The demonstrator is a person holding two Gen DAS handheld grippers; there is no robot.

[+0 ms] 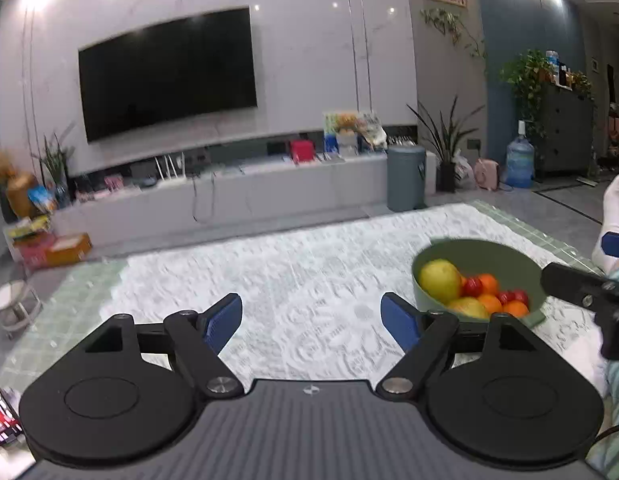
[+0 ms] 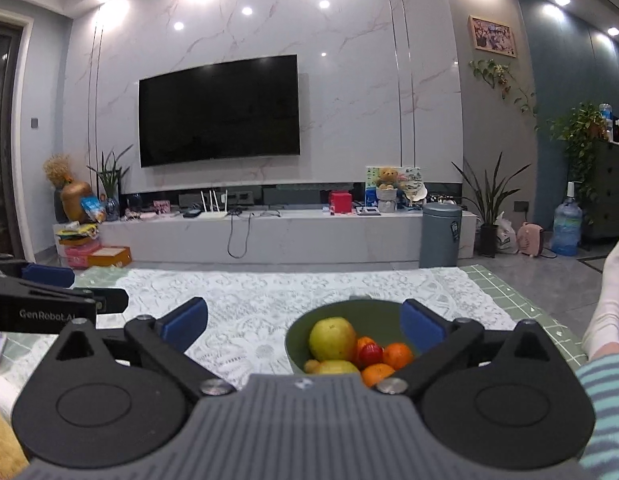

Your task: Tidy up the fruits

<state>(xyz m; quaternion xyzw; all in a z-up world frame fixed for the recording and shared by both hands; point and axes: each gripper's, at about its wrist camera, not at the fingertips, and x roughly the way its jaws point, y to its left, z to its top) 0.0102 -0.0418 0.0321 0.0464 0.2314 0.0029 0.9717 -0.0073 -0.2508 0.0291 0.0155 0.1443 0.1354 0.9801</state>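
Both my grippers, left (image 1: 311, 322) and right (image 2: 305, 326), gape empty; fruit (image 2: 333, 338) sits in bowl (image 2: 359, 310) lower right, probably firm, smooth, roll-prone, so I'd pinch across each middle.

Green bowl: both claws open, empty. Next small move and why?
Probably pull both claws back: the green bowl already holds the fruit, none shows on the white mat, and the left claw and right claw grip nothing.
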